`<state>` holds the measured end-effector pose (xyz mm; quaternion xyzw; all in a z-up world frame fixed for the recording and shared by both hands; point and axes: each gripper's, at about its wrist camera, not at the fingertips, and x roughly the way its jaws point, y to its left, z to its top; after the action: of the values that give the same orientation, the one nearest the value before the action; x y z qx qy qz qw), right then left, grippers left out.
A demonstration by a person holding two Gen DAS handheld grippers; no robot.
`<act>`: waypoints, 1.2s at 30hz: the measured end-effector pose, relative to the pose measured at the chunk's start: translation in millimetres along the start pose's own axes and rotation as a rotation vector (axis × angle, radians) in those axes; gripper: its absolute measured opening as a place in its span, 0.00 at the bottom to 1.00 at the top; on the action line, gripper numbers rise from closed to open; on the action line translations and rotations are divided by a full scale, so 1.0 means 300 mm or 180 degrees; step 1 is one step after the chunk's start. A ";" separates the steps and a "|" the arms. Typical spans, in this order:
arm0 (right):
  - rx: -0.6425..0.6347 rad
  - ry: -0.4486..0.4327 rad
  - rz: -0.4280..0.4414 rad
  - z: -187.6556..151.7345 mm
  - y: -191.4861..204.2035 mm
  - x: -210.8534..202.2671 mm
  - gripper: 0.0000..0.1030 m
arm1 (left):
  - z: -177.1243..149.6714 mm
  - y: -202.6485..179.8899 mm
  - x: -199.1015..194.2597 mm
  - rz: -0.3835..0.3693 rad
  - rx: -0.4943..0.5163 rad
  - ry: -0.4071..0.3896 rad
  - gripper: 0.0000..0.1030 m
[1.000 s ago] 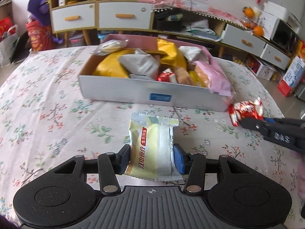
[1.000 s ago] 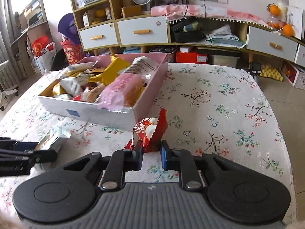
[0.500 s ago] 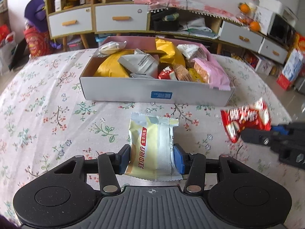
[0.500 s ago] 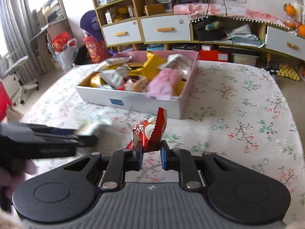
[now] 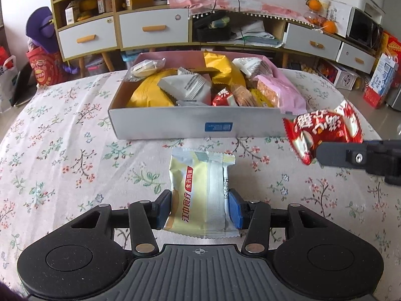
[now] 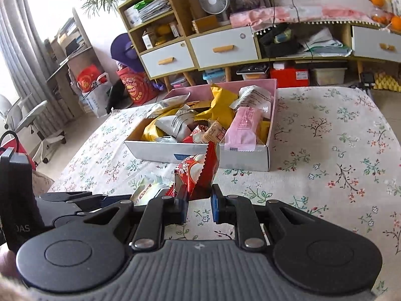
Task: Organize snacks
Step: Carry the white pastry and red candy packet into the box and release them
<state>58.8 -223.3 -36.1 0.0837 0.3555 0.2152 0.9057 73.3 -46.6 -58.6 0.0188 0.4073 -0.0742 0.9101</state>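
Box (image 5: 160, 123) at 12 o'clock already mostly filled. Left gripper (image 5: 200, 208) clamped on yellow packet (image 5: 198, 188), right gripper (image 6: 199, 204) pinched tight on red packet (image 6: 195, 173). Both not yet boxed.

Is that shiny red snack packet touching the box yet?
Apart. In the right wrist view the red packet, pinched in the right gripper, stands short of the box, with tablecloth showing between them.

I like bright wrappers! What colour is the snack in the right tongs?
Red with white patches, held in the right tongs: the snack shows best in the left wrist view.
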 end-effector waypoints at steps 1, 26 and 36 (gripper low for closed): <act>0.0008 -0.0003 -0.0002 -0.003 0.002 0.001 0.16 | 0.005 -0.004 0.000 -0.0012 0.0025 -0.0014 0.44; 0.1087 -0.0506 0.0104 0.105 -0.091 0.038 0.16 | 0.254 0.039 -0.037 -0.0074 -0.0108 -0.0381 0.44; 0.1153 -0.0486 -0.0132 0.151 -0.032 0.134 0.16 | 0.383 0.148 0.104 -0.0216 -0.0357 -0.0493 0.44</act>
<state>119.2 -213.8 -30.3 0.2541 0.3204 0.1220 0.9044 185.2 -17.3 -6.3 -0.0518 0.3397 -0.0832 0.9354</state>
